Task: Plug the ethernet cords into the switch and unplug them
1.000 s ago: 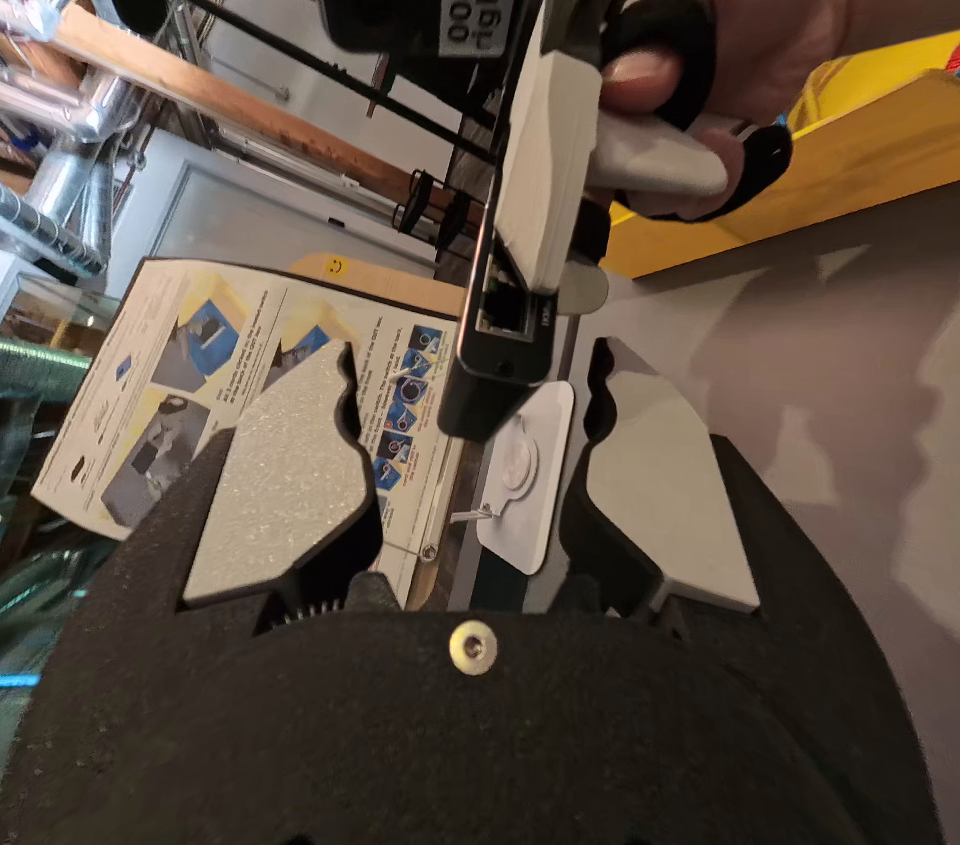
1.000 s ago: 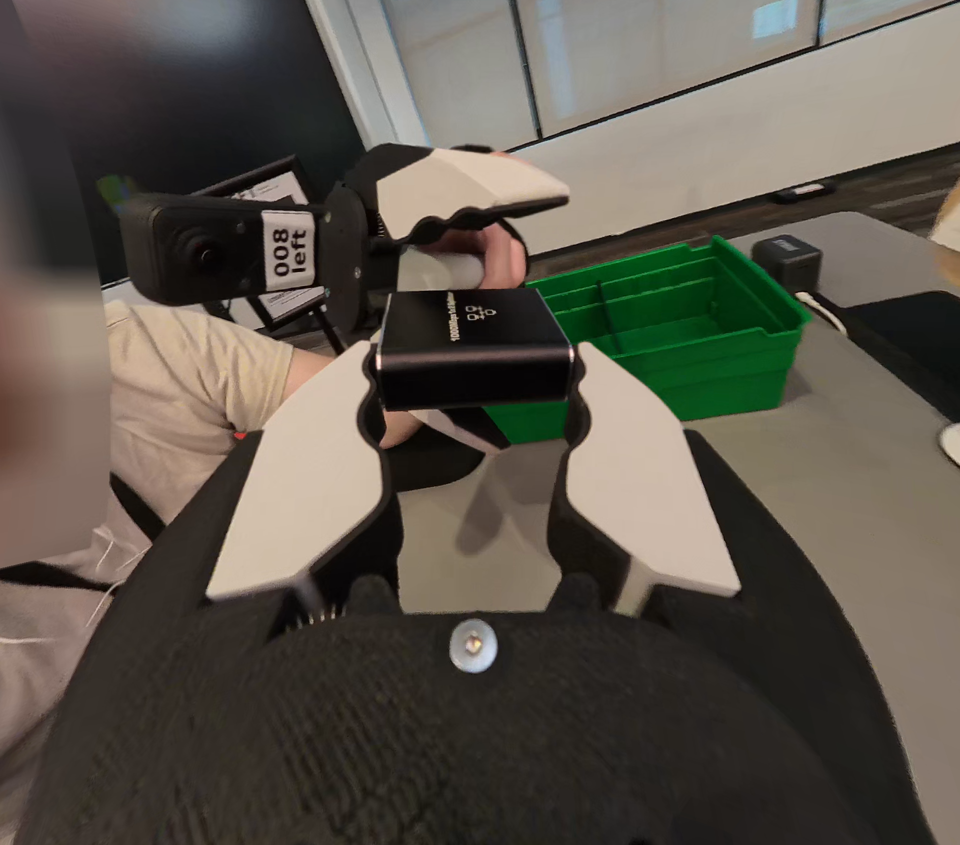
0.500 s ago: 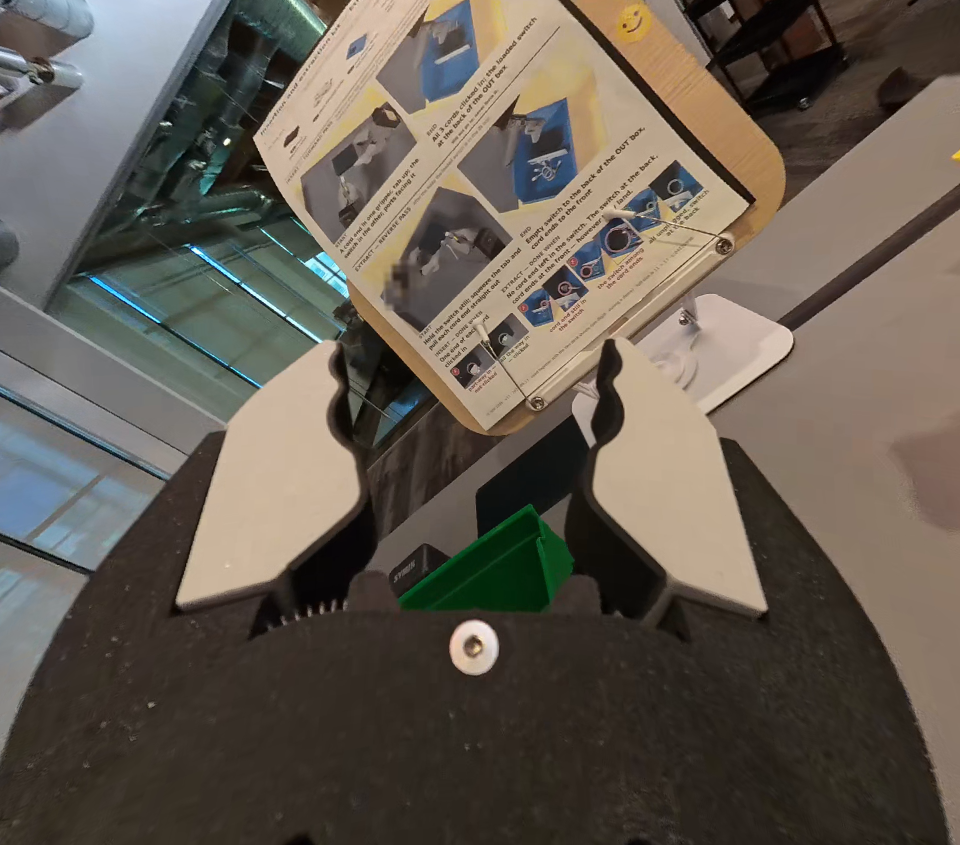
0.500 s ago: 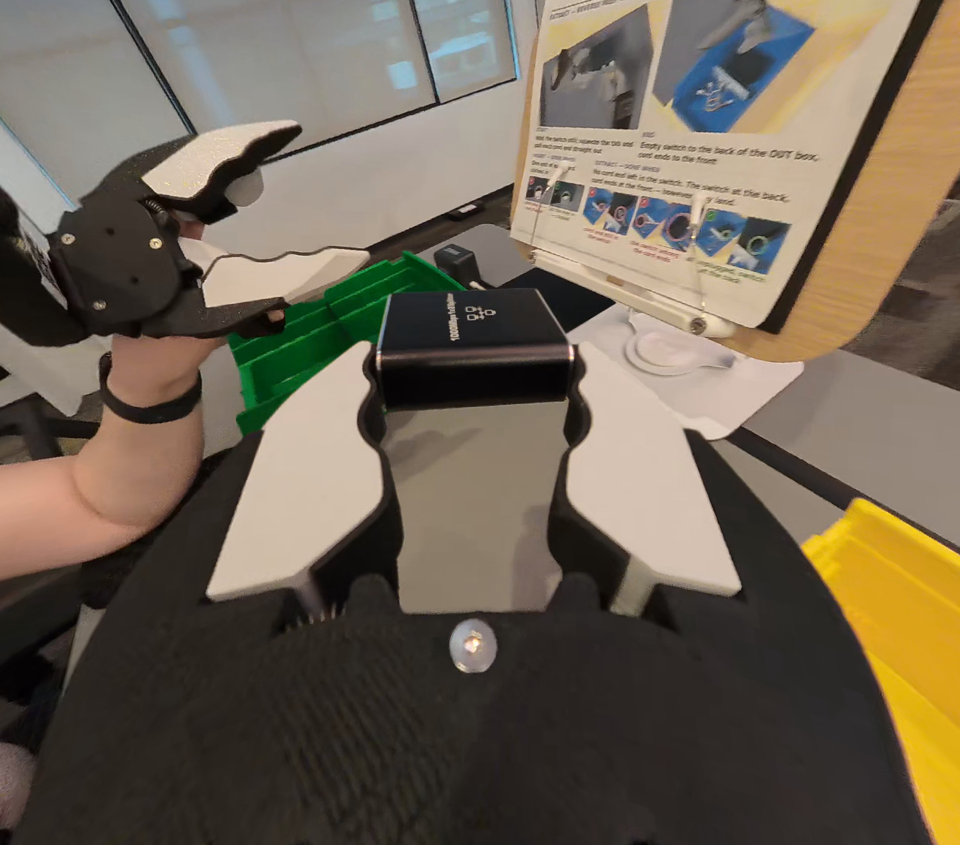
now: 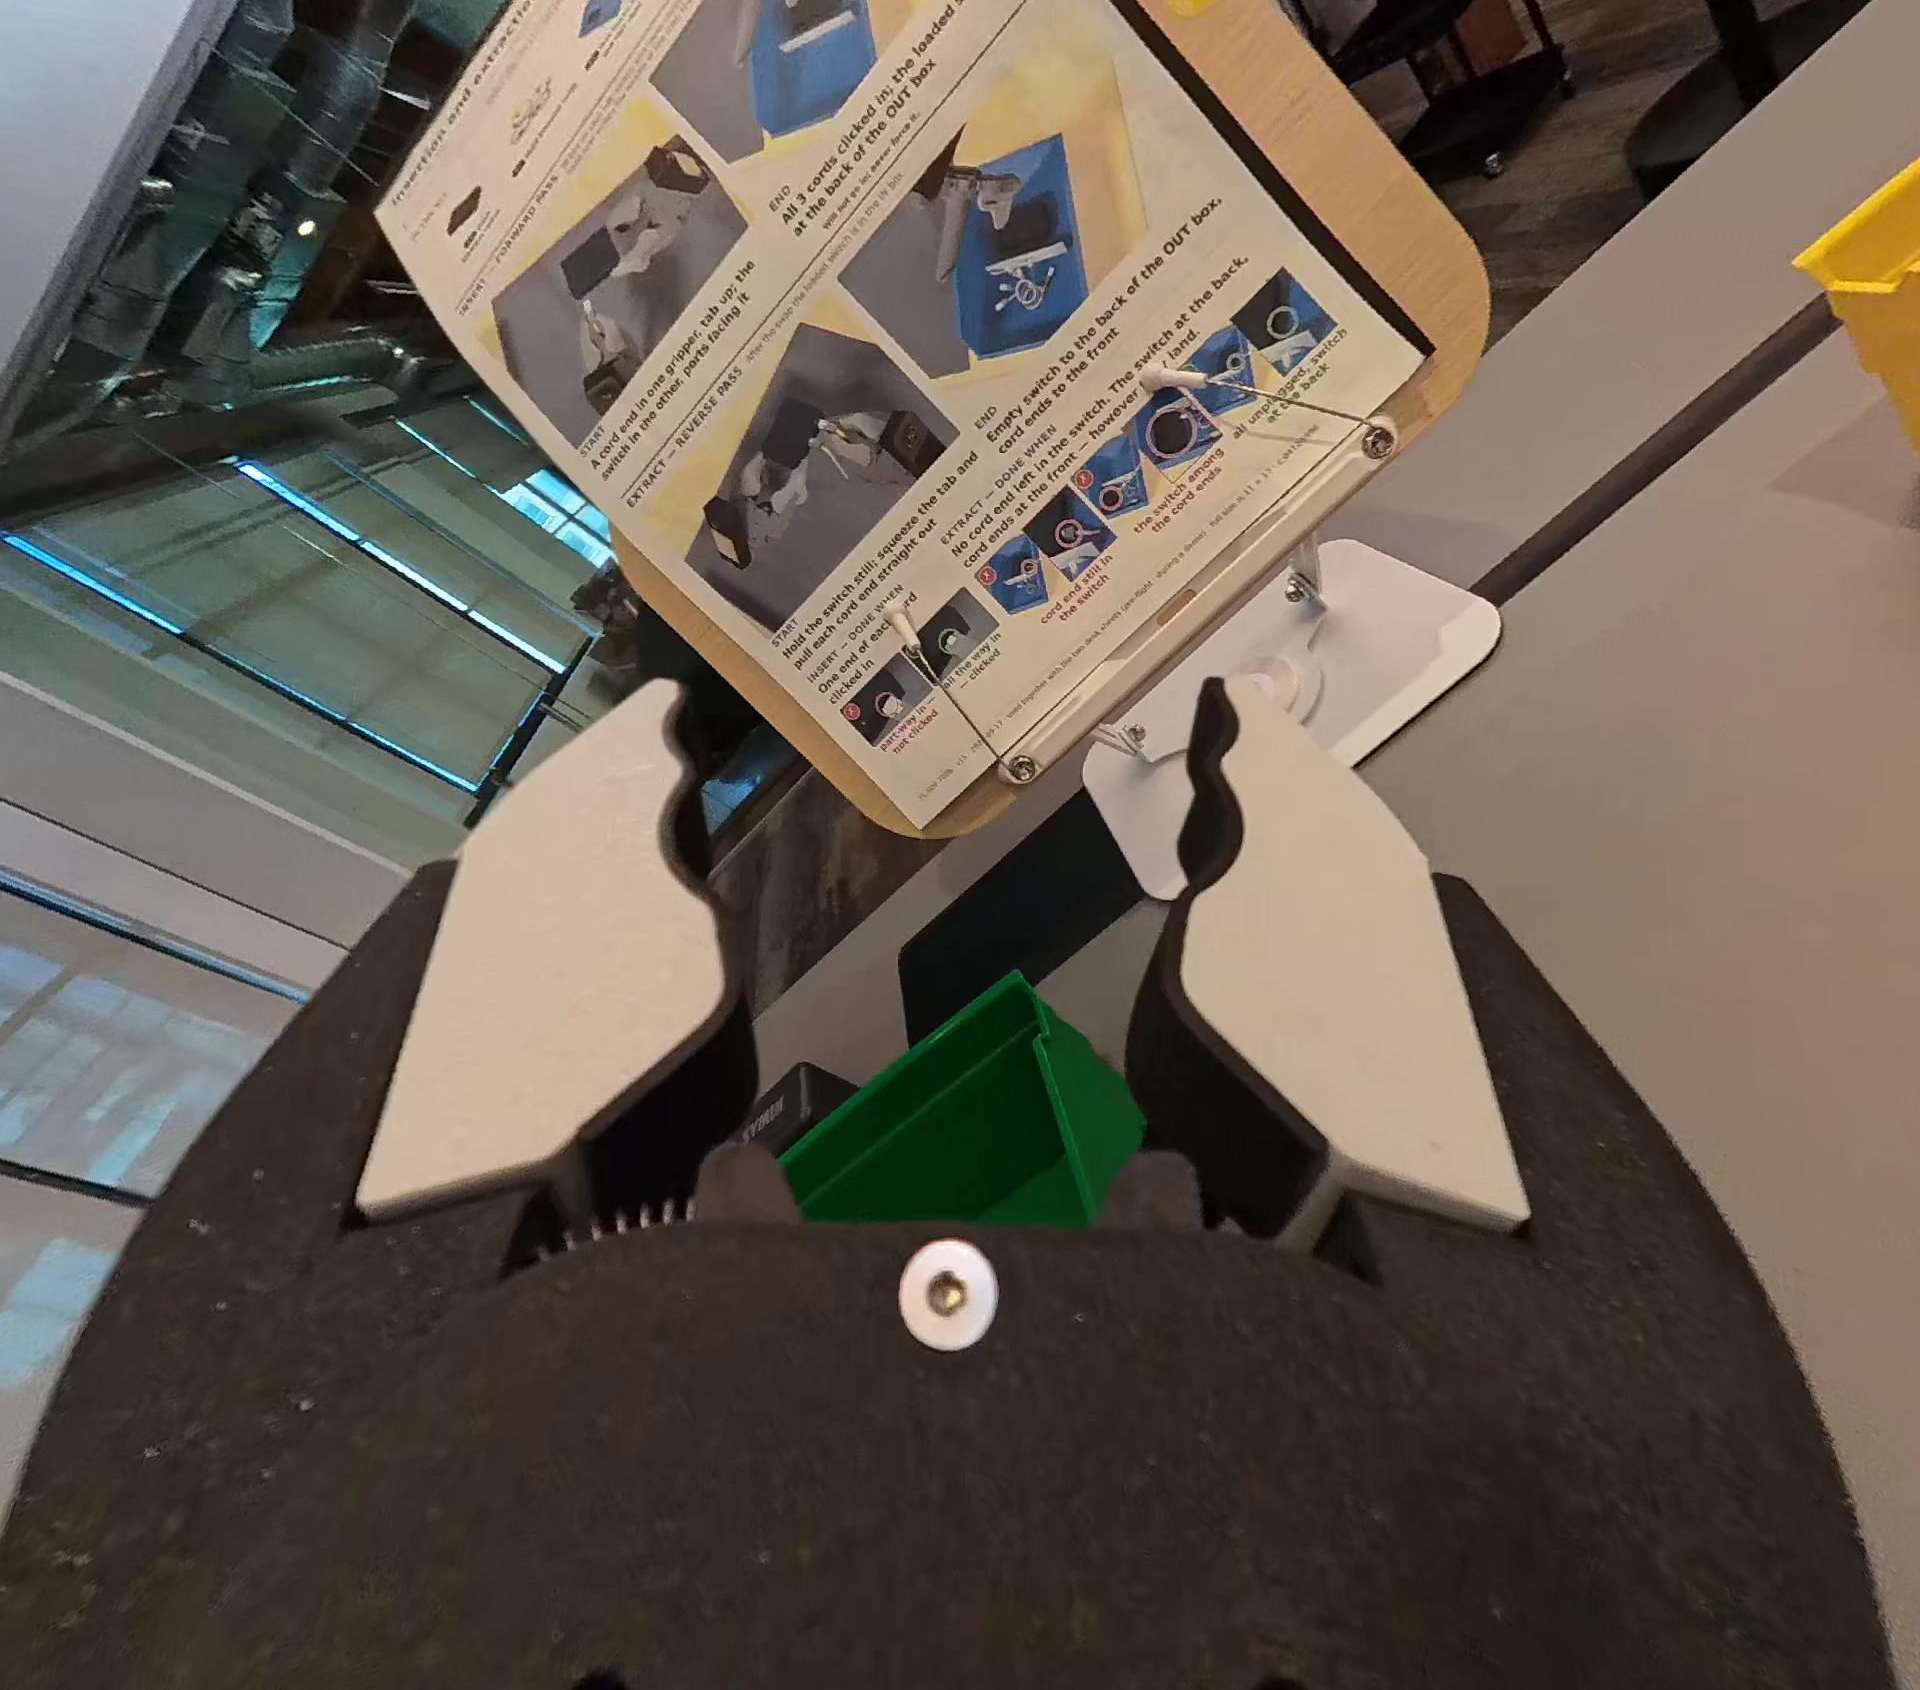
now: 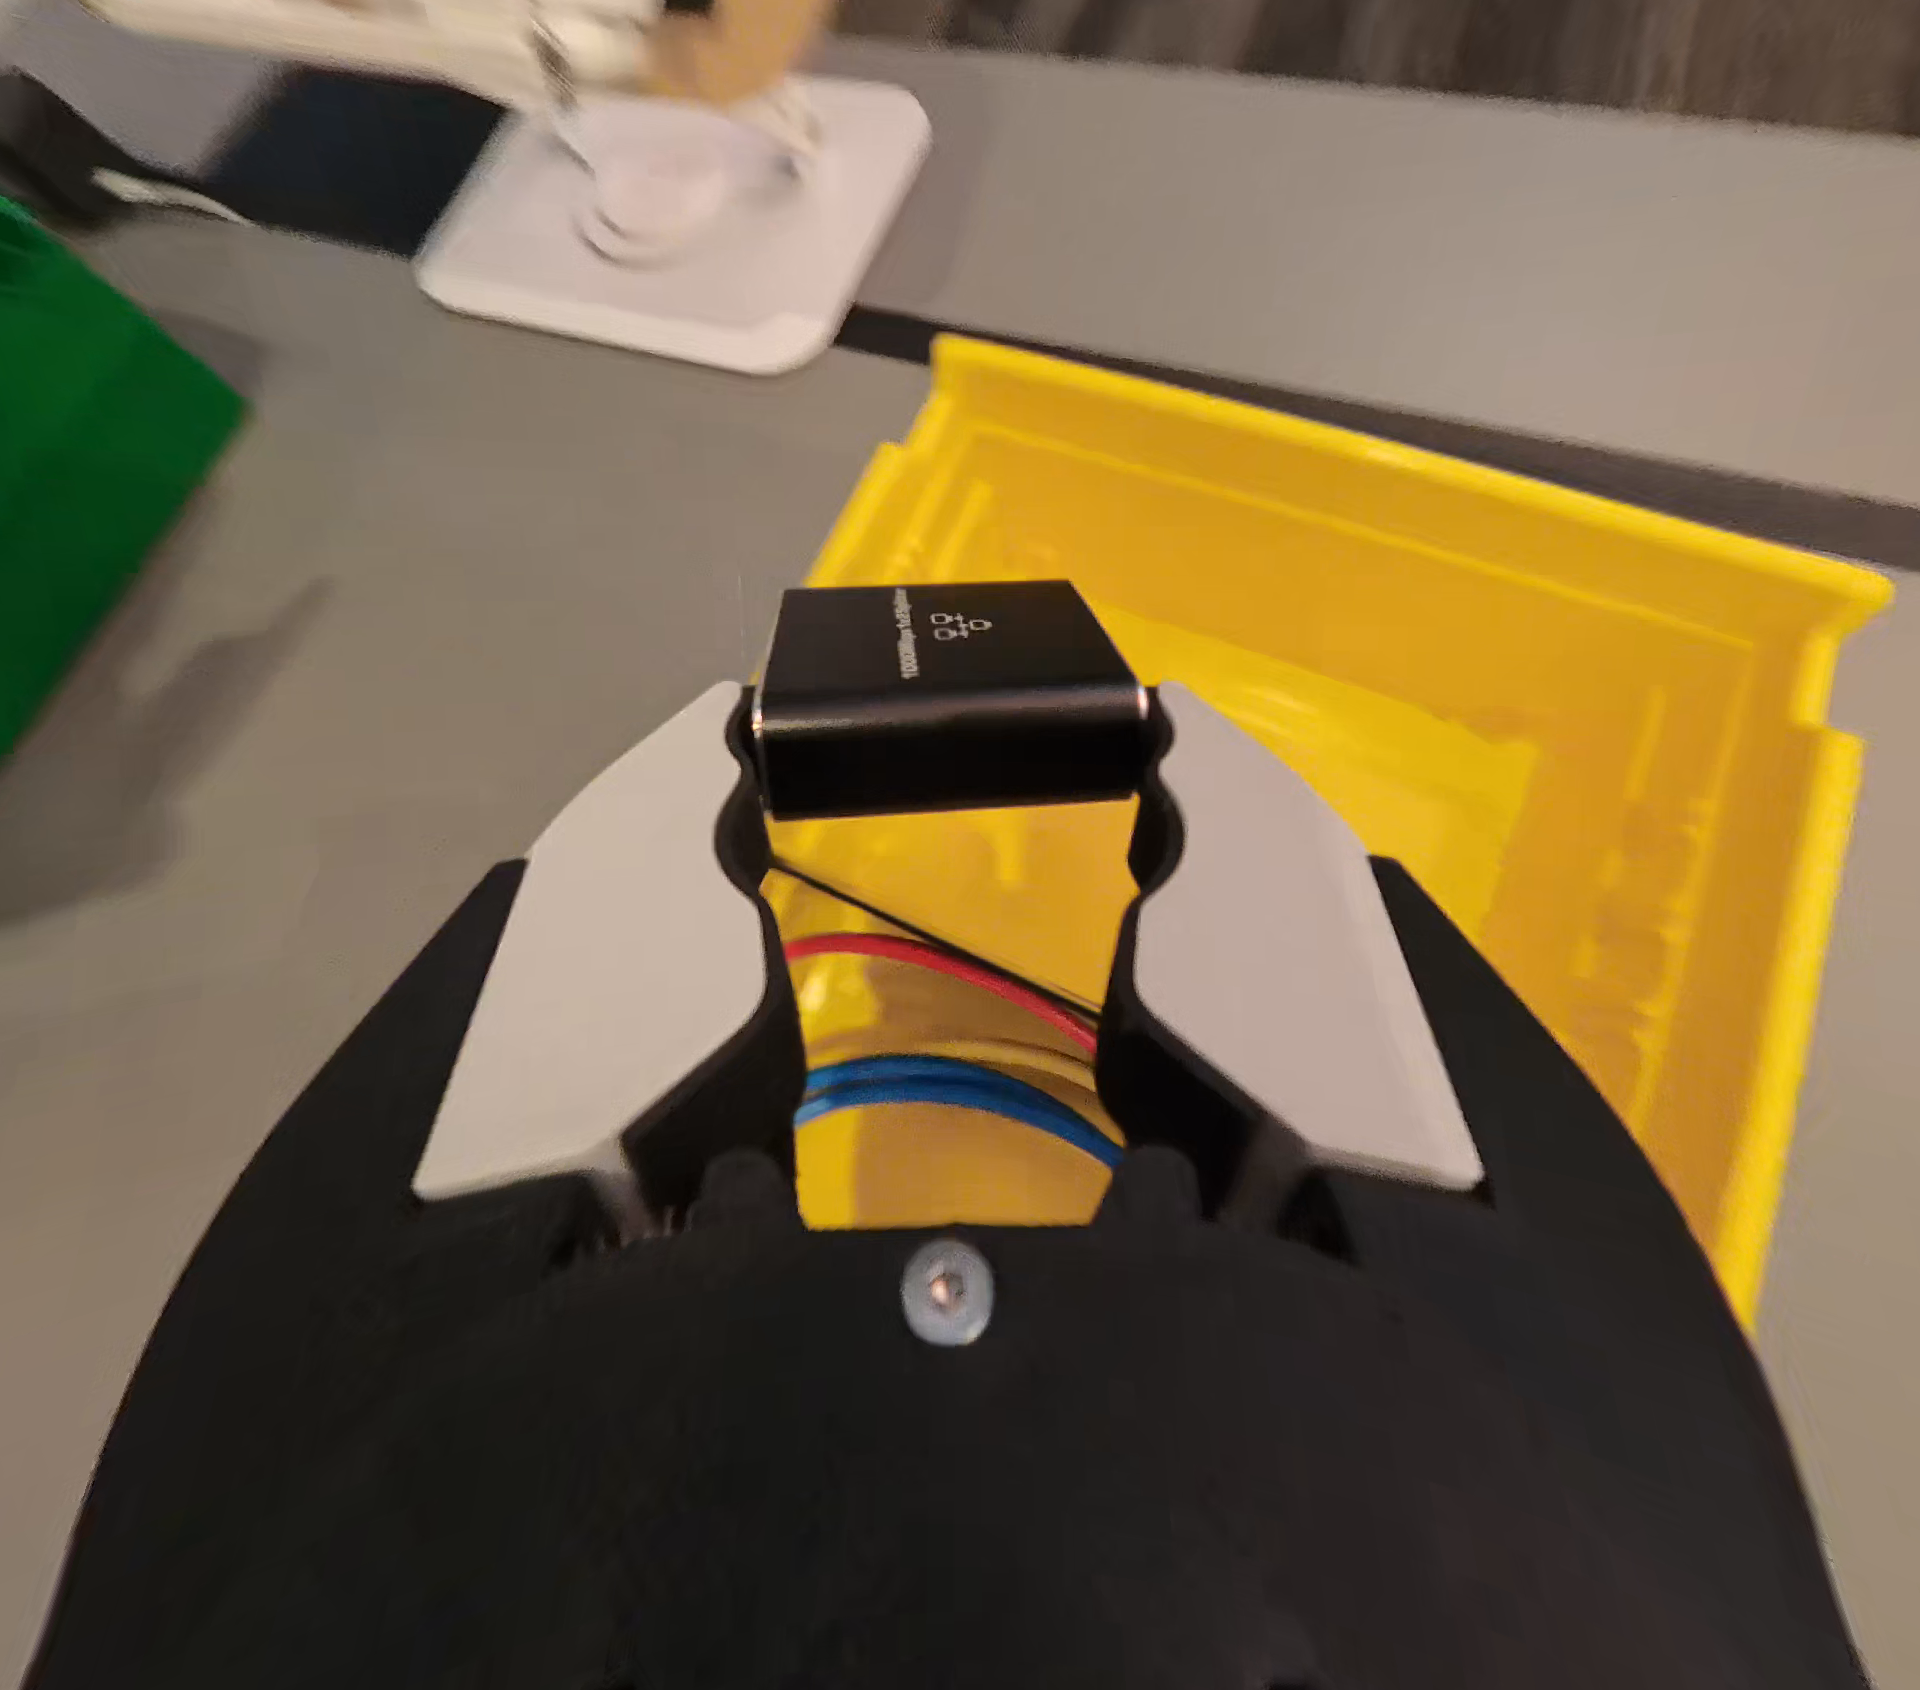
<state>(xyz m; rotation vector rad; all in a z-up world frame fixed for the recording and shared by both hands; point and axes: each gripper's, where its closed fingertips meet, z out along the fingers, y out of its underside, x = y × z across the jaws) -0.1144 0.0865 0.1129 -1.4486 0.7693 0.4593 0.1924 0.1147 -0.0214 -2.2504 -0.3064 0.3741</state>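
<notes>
Switch, a small black metal box (image 6: pixel 945 695), sits clamped at the right gripper (image 6: pixel 948 741) fingertips above the yellow plastic bin (image 6: pixel 1455 601) holding red, blue and black cords (image 6: pixel 935 1090). Left gripper (image 5: pixel 940 767) gapes empty. Risk: shallow tip grip lets it twist loose.

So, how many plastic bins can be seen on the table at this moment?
2. A yellow bin lies under the right gripper, which holds the black switch. A green bin shows between the left gripper's fingers. Others may lie out of view.
</notes>
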